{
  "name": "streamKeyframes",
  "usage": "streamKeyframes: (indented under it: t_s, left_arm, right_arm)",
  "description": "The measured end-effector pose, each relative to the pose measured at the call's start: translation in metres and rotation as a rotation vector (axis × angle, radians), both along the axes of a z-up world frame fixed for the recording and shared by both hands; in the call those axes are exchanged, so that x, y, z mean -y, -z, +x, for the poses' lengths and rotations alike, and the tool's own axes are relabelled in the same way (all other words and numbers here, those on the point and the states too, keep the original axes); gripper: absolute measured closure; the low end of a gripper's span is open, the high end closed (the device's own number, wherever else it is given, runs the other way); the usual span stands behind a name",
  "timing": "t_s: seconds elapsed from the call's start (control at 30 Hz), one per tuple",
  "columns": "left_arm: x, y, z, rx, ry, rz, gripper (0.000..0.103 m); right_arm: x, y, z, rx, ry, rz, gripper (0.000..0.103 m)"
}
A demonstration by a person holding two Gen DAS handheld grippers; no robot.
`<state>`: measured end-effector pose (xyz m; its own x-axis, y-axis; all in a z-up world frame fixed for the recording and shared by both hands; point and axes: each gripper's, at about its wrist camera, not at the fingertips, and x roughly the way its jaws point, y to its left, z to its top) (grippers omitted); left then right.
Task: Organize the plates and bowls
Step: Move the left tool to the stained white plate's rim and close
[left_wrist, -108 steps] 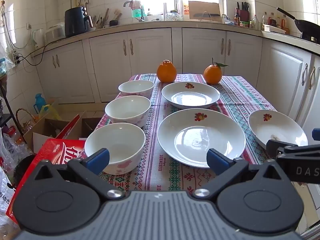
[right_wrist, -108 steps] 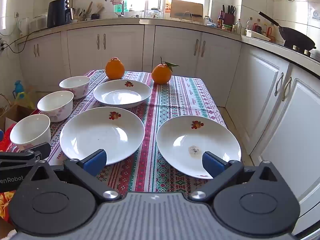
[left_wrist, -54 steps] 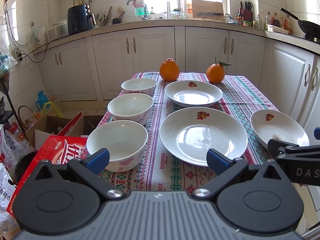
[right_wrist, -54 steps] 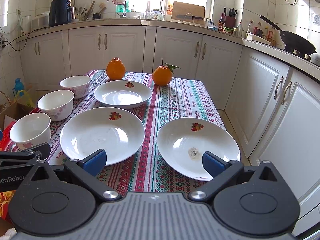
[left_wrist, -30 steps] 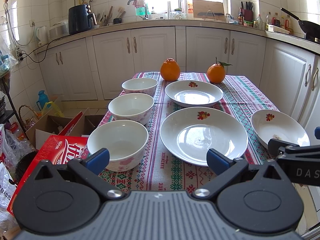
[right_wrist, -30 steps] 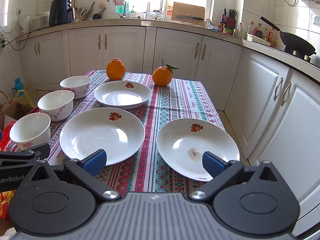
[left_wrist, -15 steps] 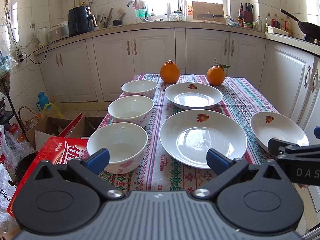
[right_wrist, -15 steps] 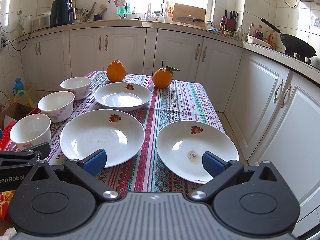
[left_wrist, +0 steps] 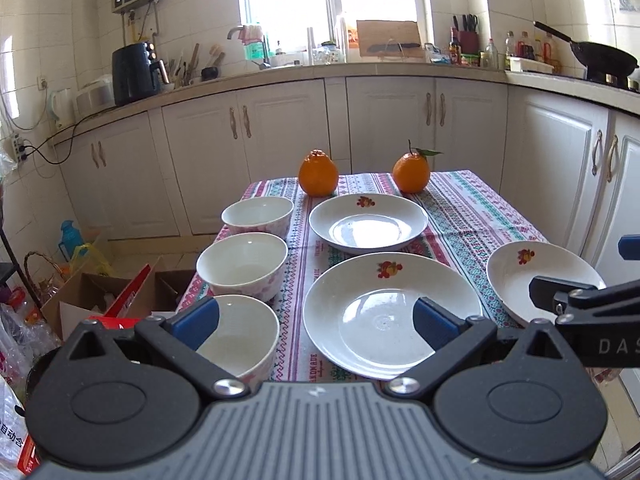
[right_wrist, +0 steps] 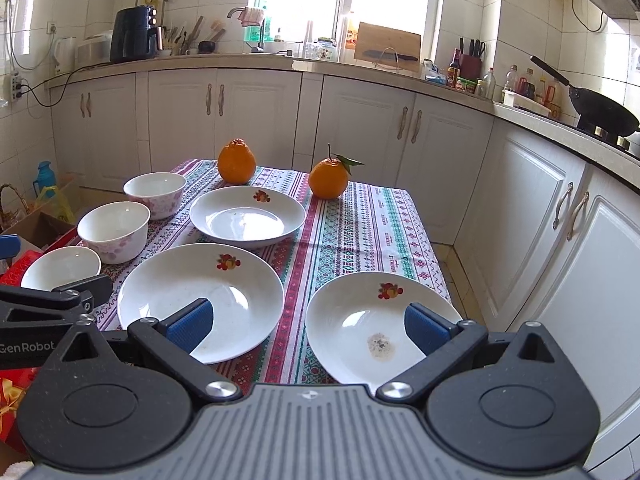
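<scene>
Three white bowls stand in a row on the table's left side: near (left_wrist: 240, 336), middle (left_wrist: 242, 264), far (left_wrist: 258, 216). Three white plates with a fruit print lie to their right: the big near plate (left_wrist: 384, 312), the far plate (left_wrist: 368, 224), and a right plate (right_wrist: 376, 324) with a dark stain. My left gripper (left_wrist: 314, 322) is open and empty, low at the table's front edge, between the near bowl and the big plate. My right gripper (right_wrist: 308, 326) is open and empty, between the big plate (right_wrist: 200, 292) and the stained plate.
Two oranges (left_wrist: 318, 172) (left_wrist: 411, 172) stand at the table's far end. The striped tablecloth (left_wrist: 468, 216) covers the table. White cabinets (right_wrist: 532, 216) run close along the right and back. Cardboard boxes (left_wrist: 100, 296) and bags lie on the floor at the left.
Both grippers have dropped lower and moved slightly forward toward the table's front edge; the dishes now sit higher and nearer in view. Nothing on the table has moved.
</scene>
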<state>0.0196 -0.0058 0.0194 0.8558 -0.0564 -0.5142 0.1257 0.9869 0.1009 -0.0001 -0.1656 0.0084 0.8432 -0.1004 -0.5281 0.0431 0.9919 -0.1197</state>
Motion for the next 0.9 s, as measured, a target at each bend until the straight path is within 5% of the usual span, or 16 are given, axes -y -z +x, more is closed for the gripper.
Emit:
streamKeyframes:
  t_s: [0.23, 0.73, 0.9]
  left_arm:
    - [0.004, -0.004, 0.022, -0.037, 0.05, -0.084, 0.001]
    - [0.046, -0.01, 0.048, 0.032, 0.214, 0.007, 0.001]
    - [0.056, 0.0, 0.058, -0.037, 0.294, -0.012, 0.001]
  right_arm:
    - [0.012, -0.002, 0.01, 0.002, -0.023, 0.033, 0.0]
    - [0.095, 0.02, 0.014, -0.025, 0.028, 0.034, 0.0]
    - [0.124, 0.043, 0.01, -0.06, -0.013, 0.095, 0.0]
